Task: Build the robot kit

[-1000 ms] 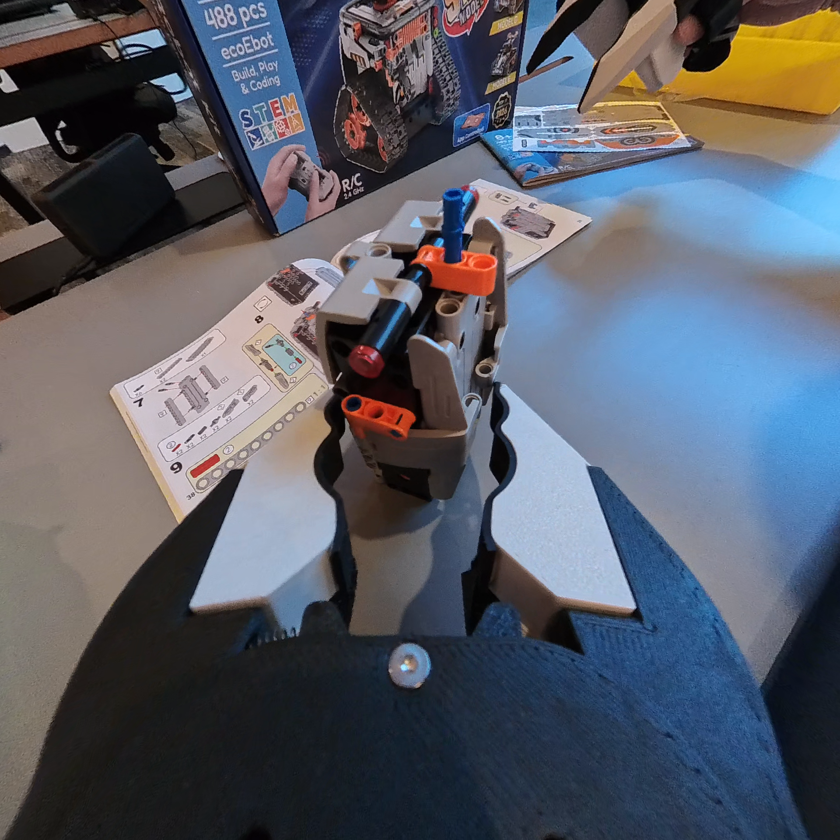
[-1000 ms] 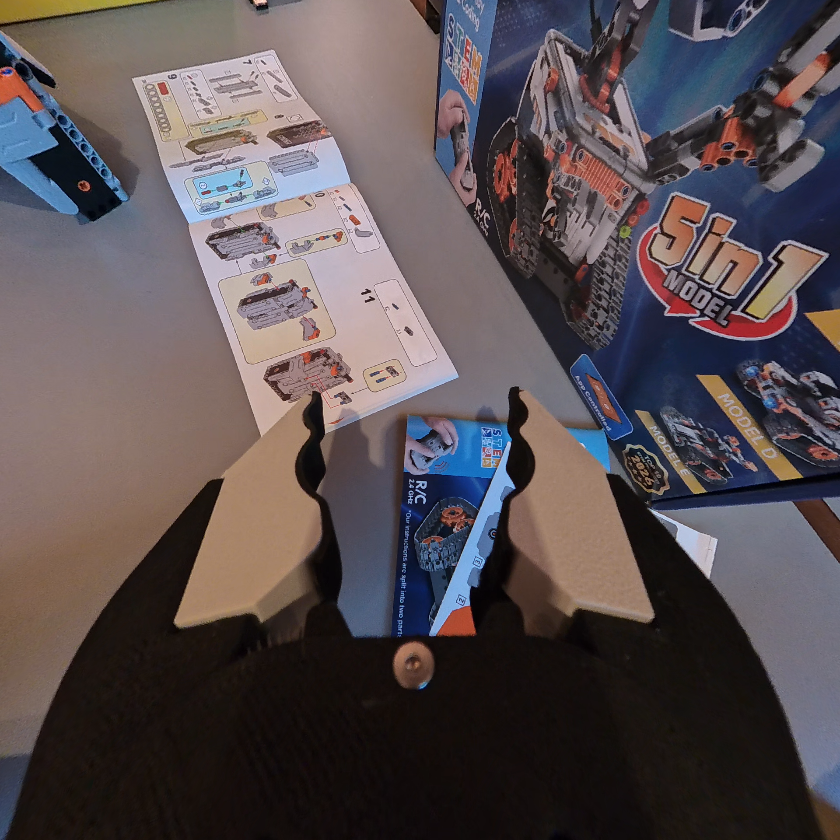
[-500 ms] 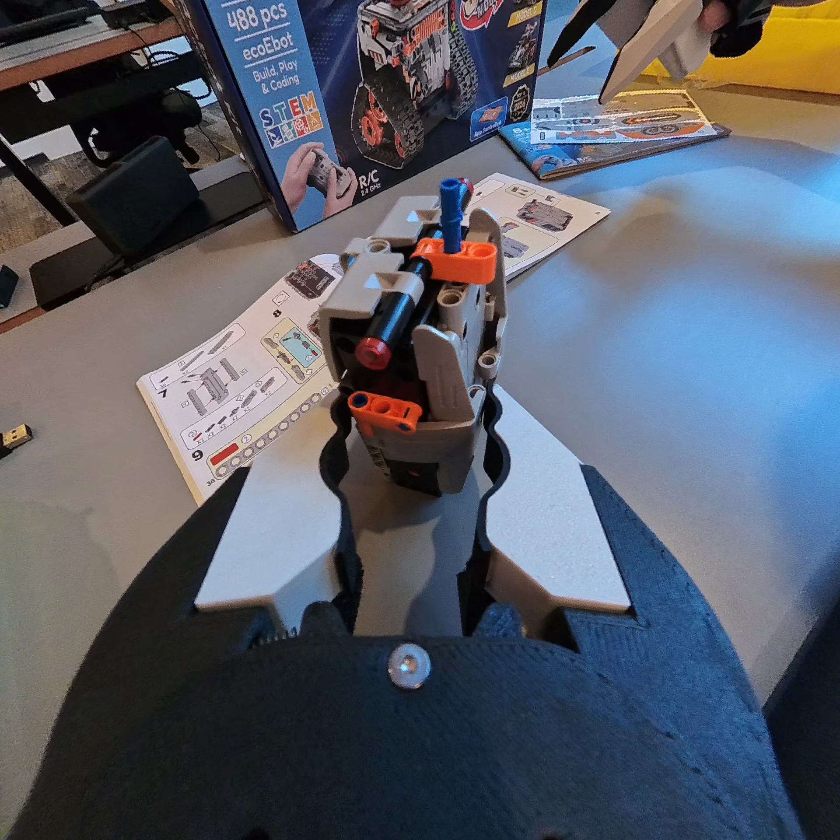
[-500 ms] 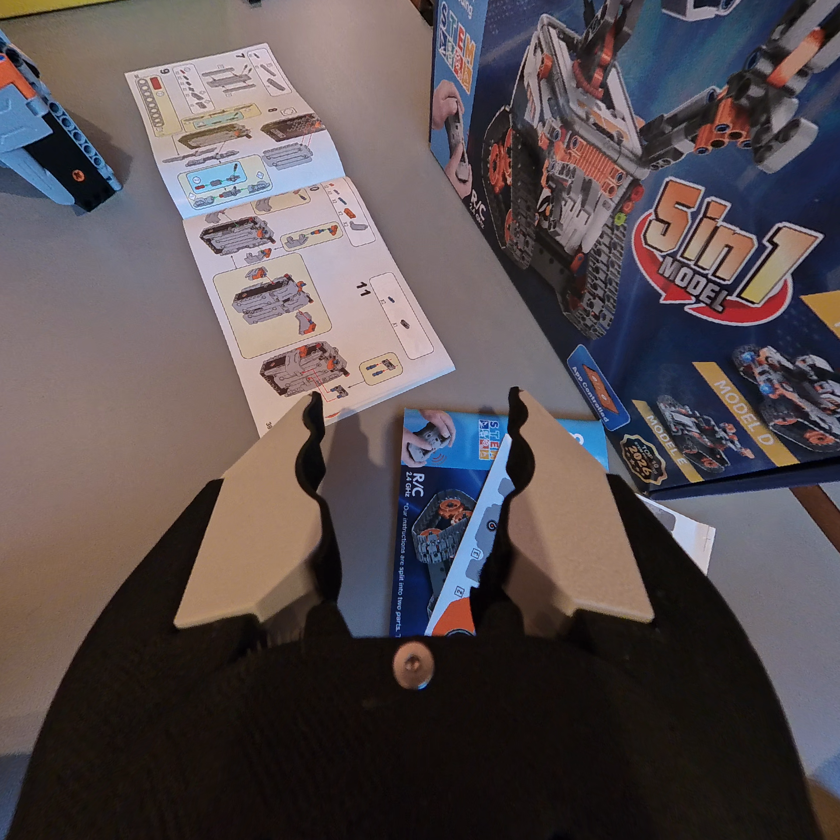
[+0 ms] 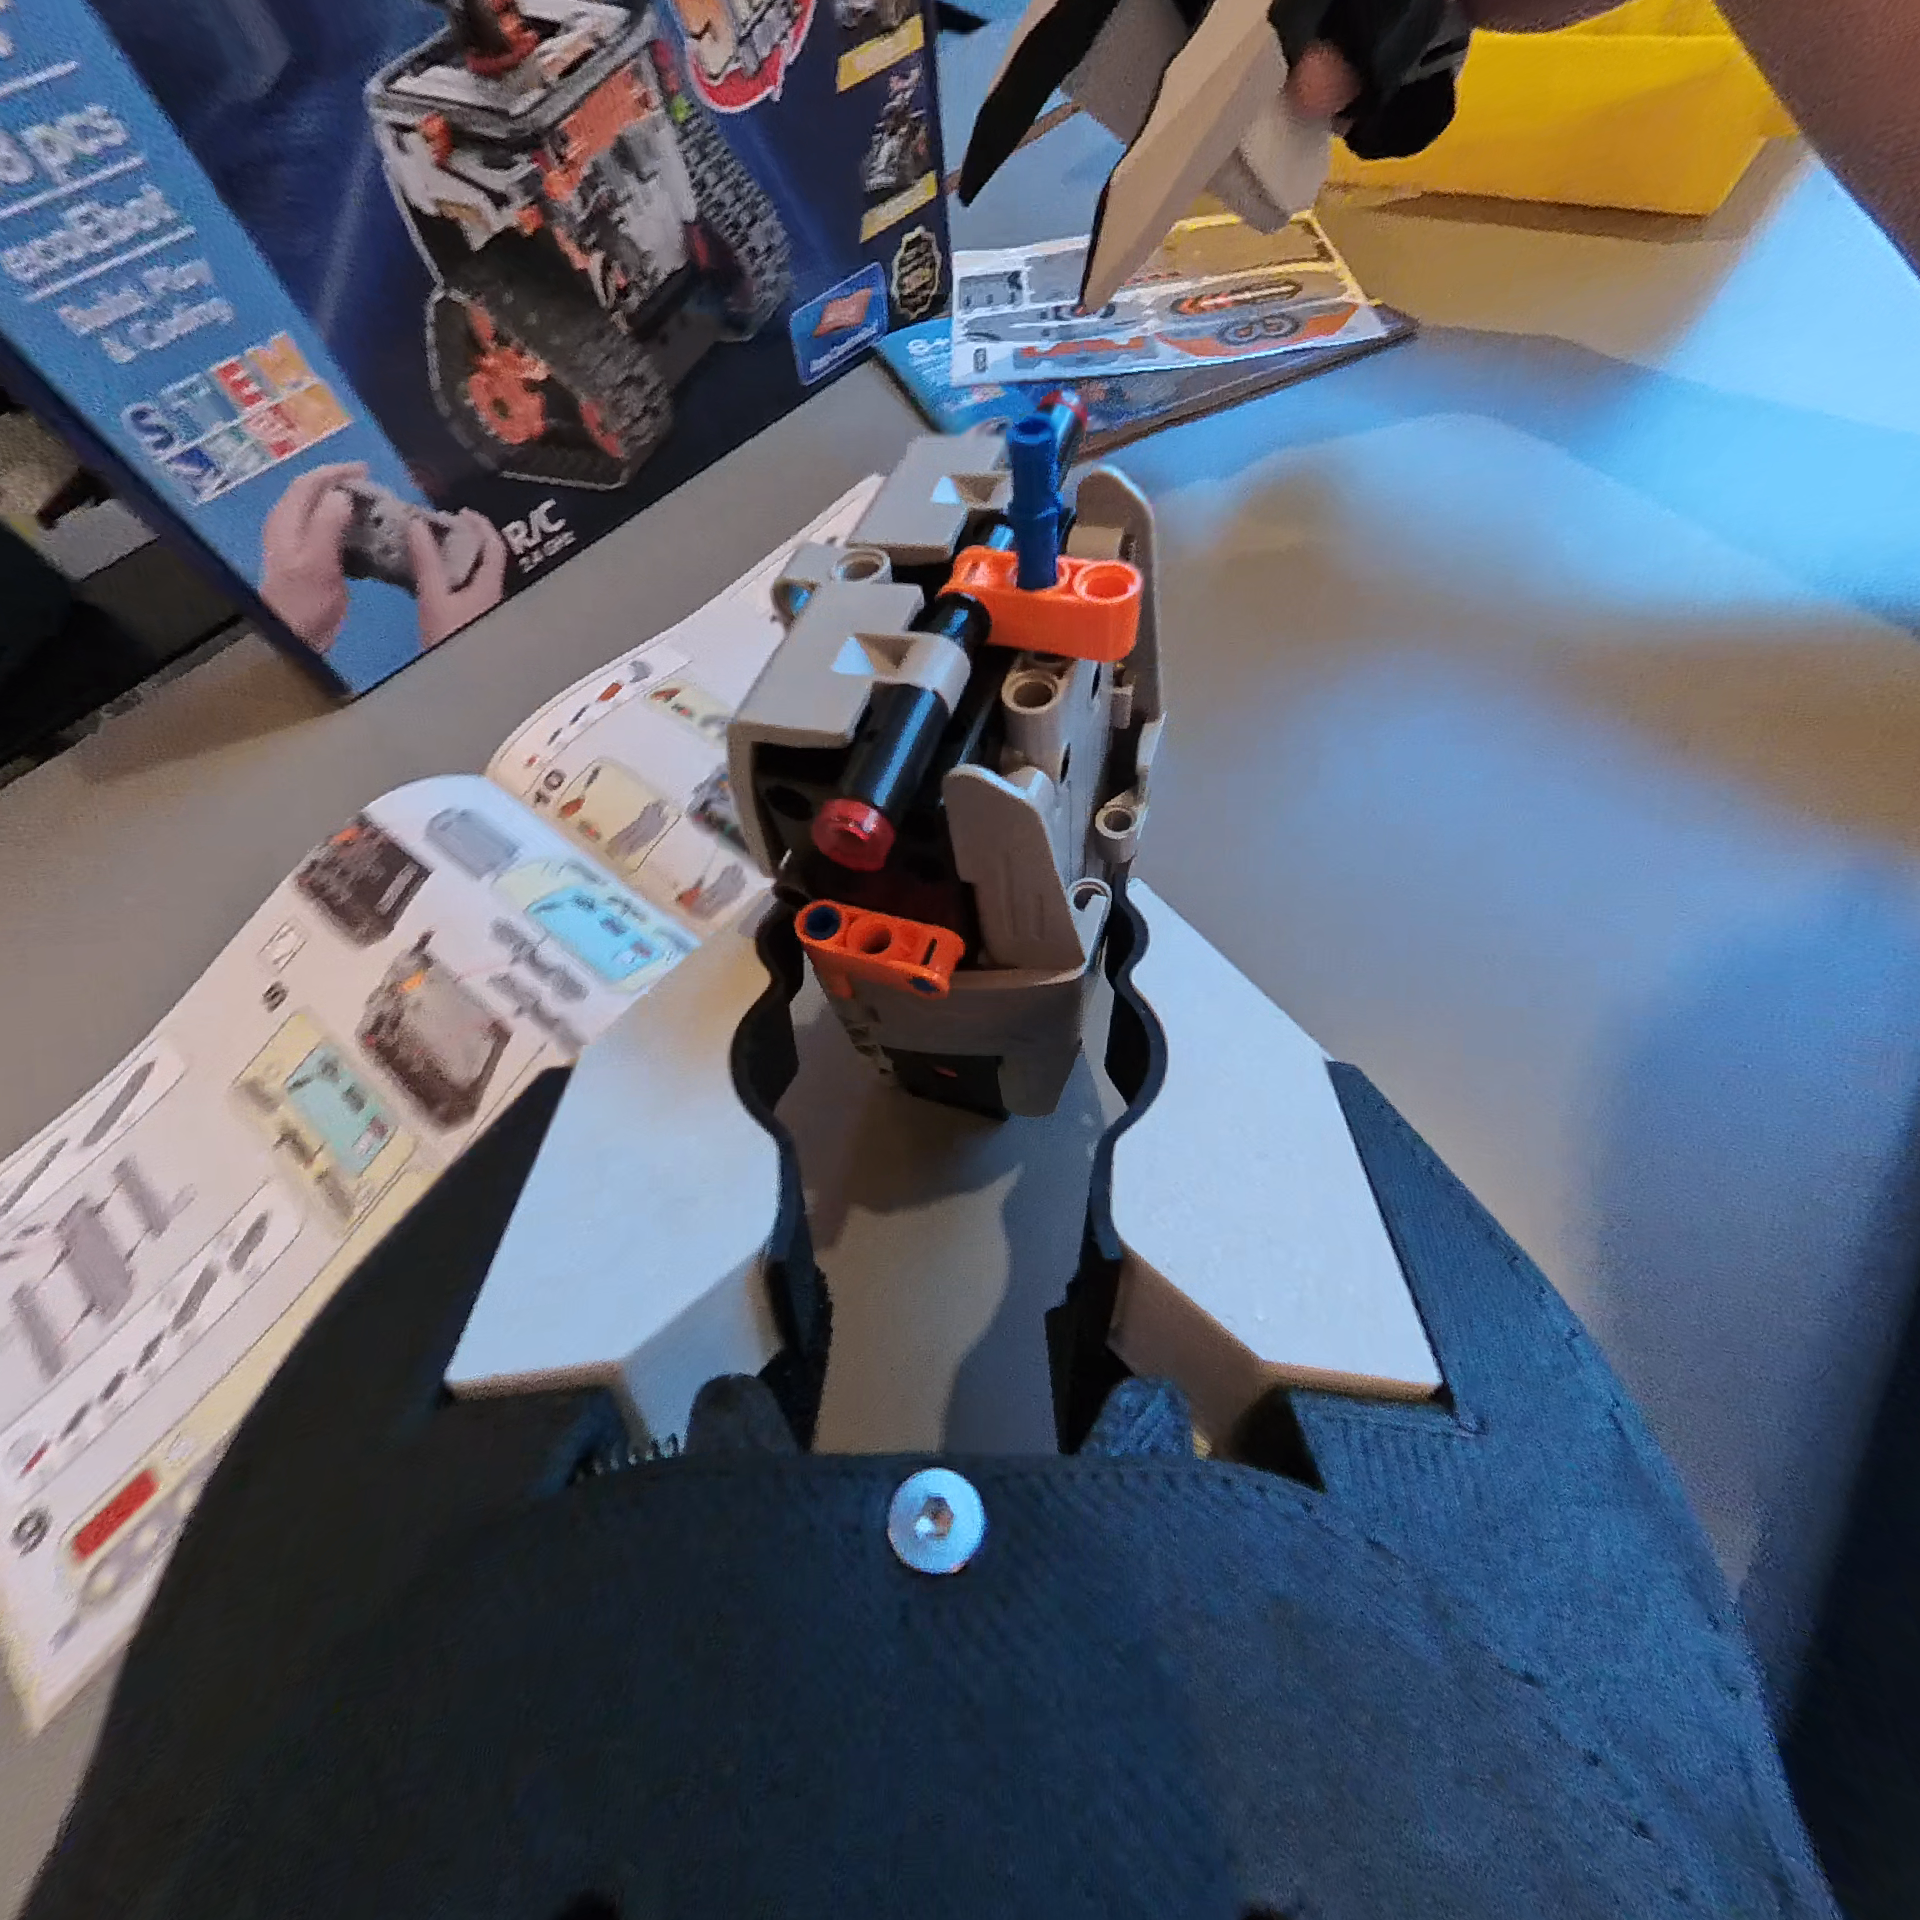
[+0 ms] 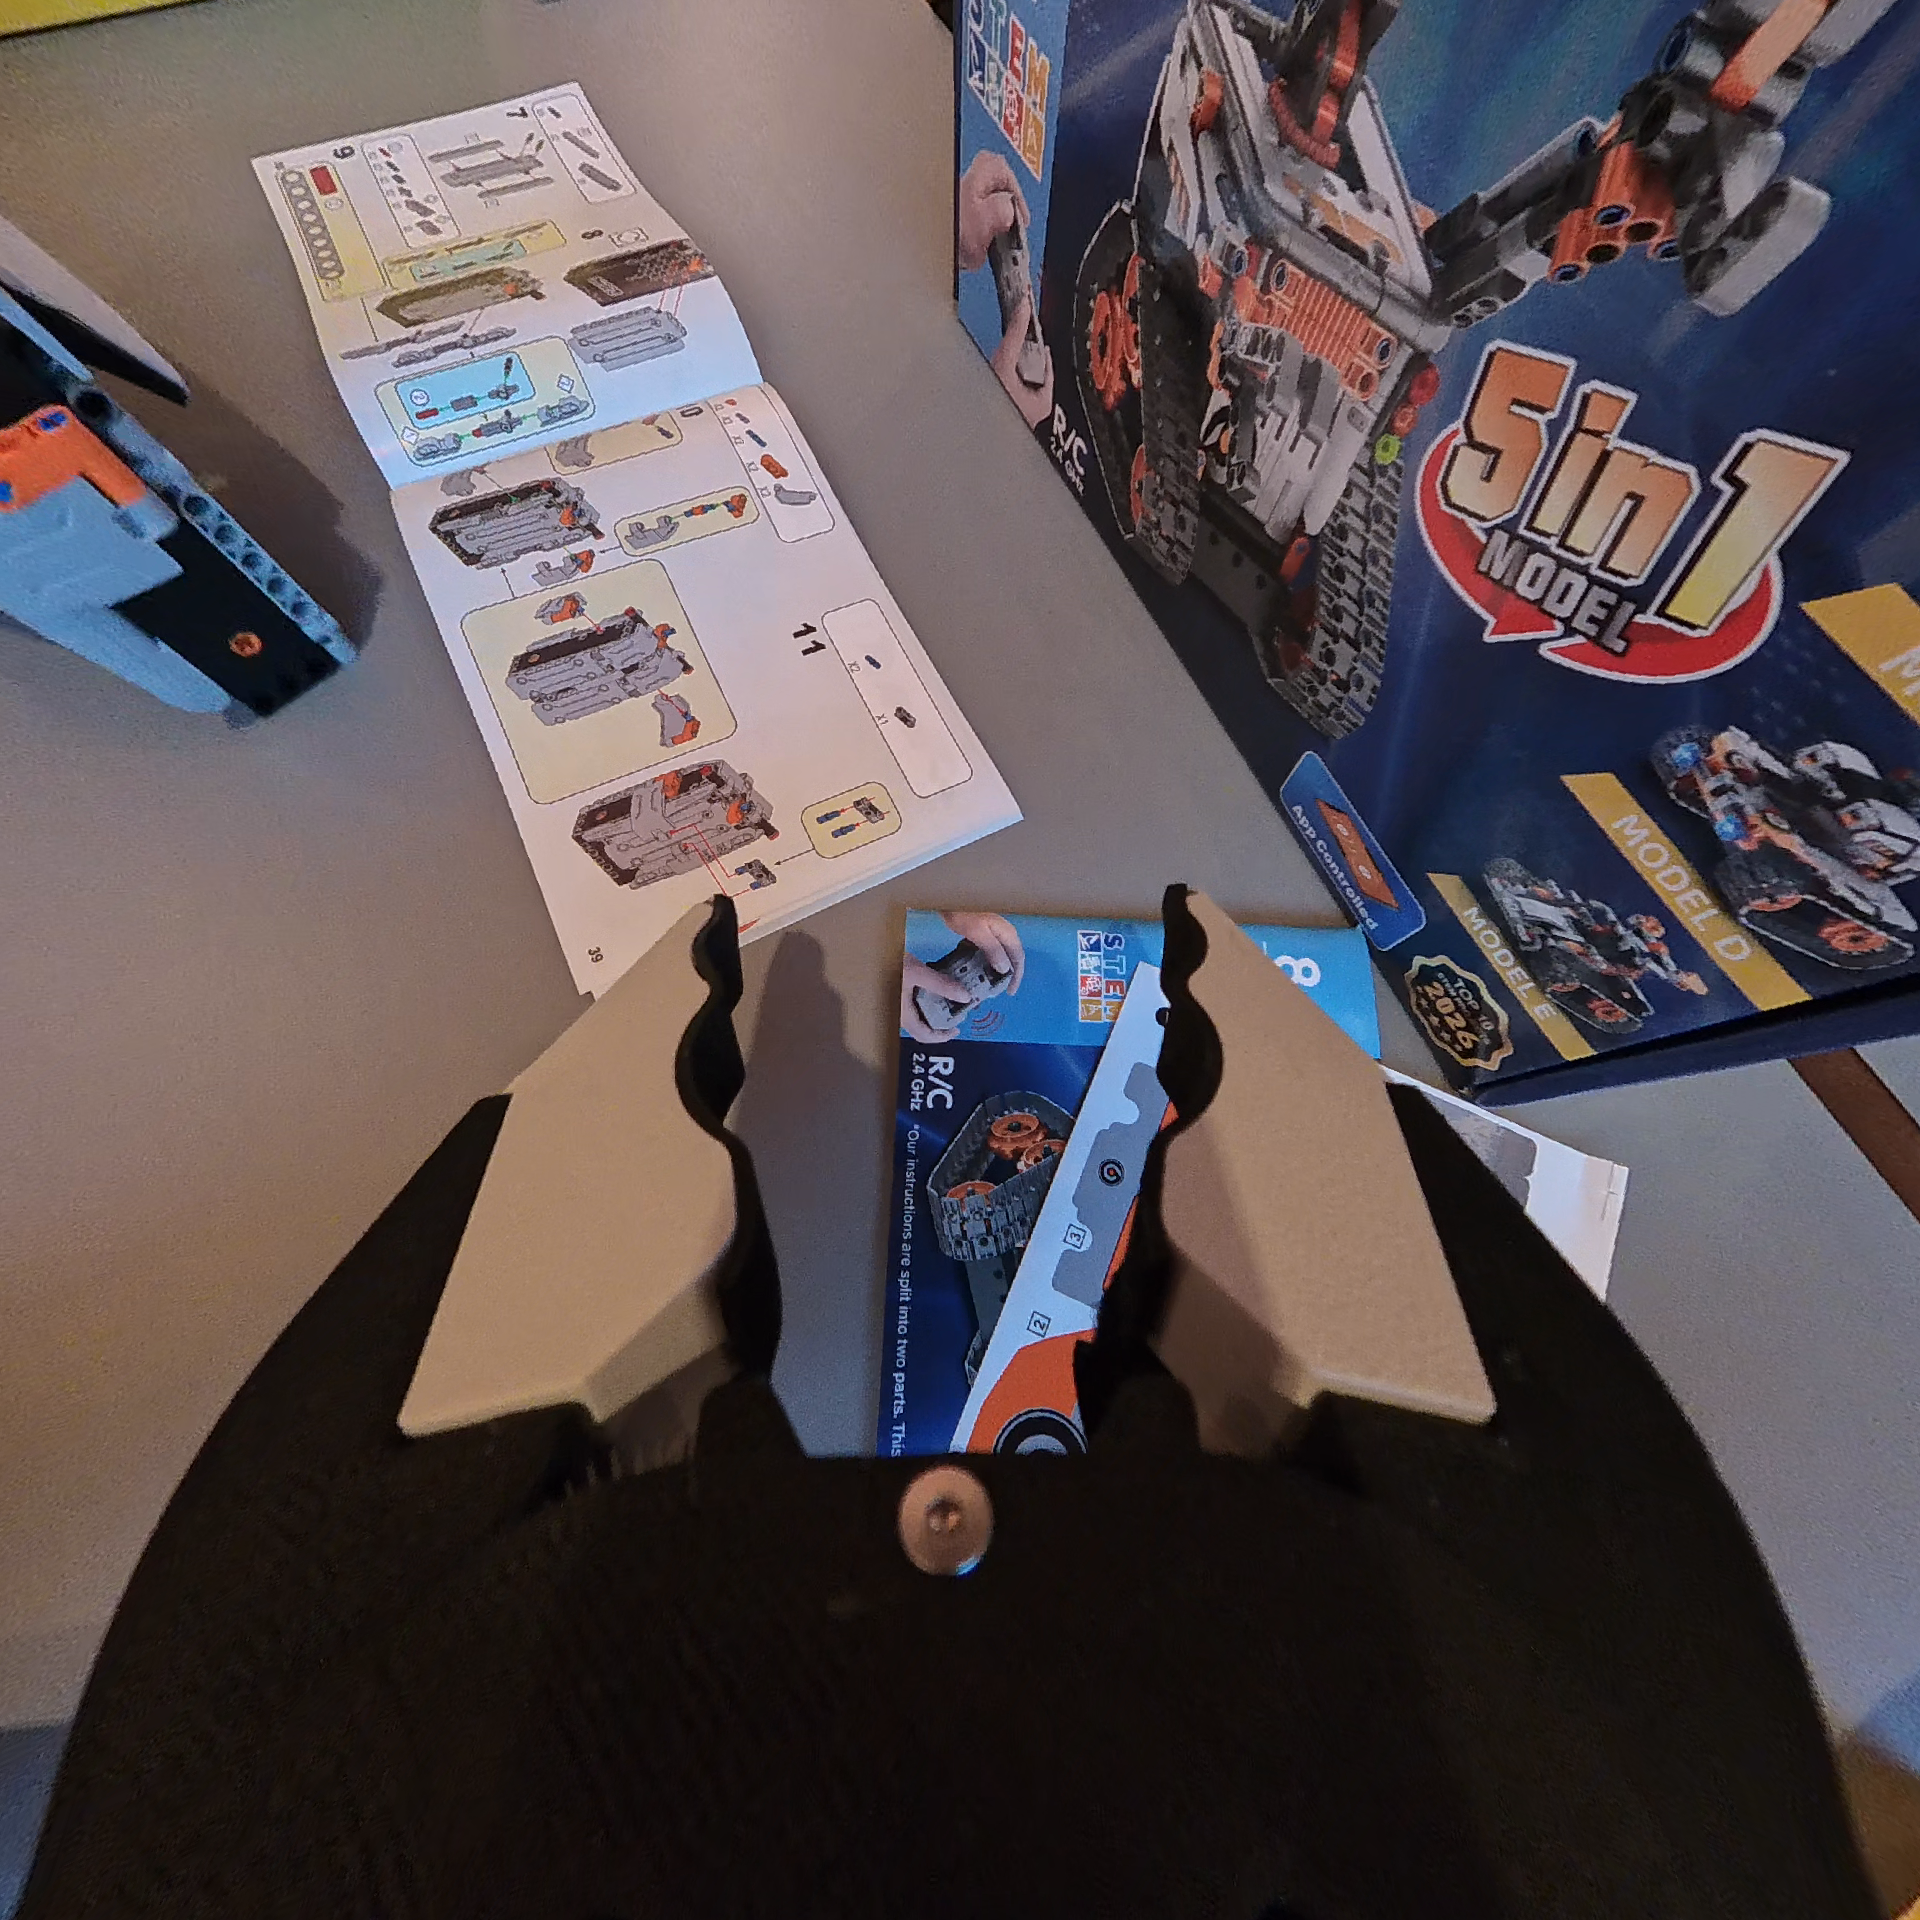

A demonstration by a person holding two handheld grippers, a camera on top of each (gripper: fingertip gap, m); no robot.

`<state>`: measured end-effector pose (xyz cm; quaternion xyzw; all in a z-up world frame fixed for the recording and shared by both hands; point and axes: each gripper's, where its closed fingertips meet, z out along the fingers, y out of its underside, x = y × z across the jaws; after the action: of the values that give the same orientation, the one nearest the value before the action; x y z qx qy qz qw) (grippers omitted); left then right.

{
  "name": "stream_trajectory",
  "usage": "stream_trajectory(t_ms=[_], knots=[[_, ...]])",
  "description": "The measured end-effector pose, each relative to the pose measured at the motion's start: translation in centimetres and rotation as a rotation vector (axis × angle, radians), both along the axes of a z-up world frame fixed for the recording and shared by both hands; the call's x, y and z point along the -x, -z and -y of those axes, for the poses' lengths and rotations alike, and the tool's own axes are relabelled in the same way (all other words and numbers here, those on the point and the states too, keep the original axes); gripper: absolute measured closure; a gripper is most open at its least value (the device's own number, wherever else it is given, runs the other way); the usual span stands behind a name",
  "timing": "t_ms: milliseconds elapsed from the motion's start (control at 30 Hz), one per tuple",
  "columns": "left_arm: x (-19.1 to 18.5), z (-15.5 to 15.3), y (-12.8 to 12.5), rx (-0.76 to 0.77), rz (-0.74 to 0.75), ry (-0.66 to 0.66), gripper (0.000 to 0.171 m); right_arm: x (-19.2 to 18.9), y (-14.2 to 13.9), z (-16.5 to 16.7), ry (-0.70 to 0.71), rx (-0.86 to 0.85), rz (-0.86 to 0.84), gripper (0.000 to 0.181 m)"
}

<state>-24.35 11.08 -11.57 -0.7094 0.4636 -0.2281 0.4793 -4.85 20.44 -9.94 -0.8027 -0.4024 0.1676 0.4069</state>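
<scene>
A grey, black and orange building-brick assembly [image 5: 1023, 831] with a blue pin on top stands upright between my left gripper's [image 5: 951, 935] fingertips. The gripper is shut on its lower end, just above the grey table [image 5: 1507, 935]. The assembly also shows at the left edge of the right wrist view [image 6: 156, 582]. My right gripper [image 6: 951, 914] is open and empty. It hovers over a blue booklet [image 6: 987, 1091] with a white and orange sticker sheet [image 6: 1101, 1174] lying on it. In the left wrist view the right gripper [image 5: 1143, 156] hangs beyond the assembly.
An open instruction booklet [image 6: 644, 540] lies on the table between the grippers, also in the left wrist view [image 5: 416, 987]. A large blue toy box [image 6: 1455, 416] stands upright behind it. A yellow bin [image 5: 1558, 125] sits at the far right. A person's hand holds the right gripper.
My left gripper has carried the assembly forward toward the box and the right gripper. The right gripper stays open over the blue booklet, and the assembly now sits closer in its view.
</scene>
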Motion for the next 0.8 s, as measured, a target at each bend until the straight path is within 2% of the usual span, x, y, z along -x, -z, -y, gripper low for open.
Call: stream_trajectory(t_ms=[267, 800], knots=[[-3.6, 0.3, 0.1, 0.016, 0.01, 0.089, 0.114, 0.0, 0.1, -0.1, -0.002, 0.004, -0.001, 0.1], [-0.5, -0.5, 0.2, -0.027, -0.013, 0.052, 0.114, 0.1, 0.5, 0.0, -0.008, 0.02, 0.008, 0.1]])
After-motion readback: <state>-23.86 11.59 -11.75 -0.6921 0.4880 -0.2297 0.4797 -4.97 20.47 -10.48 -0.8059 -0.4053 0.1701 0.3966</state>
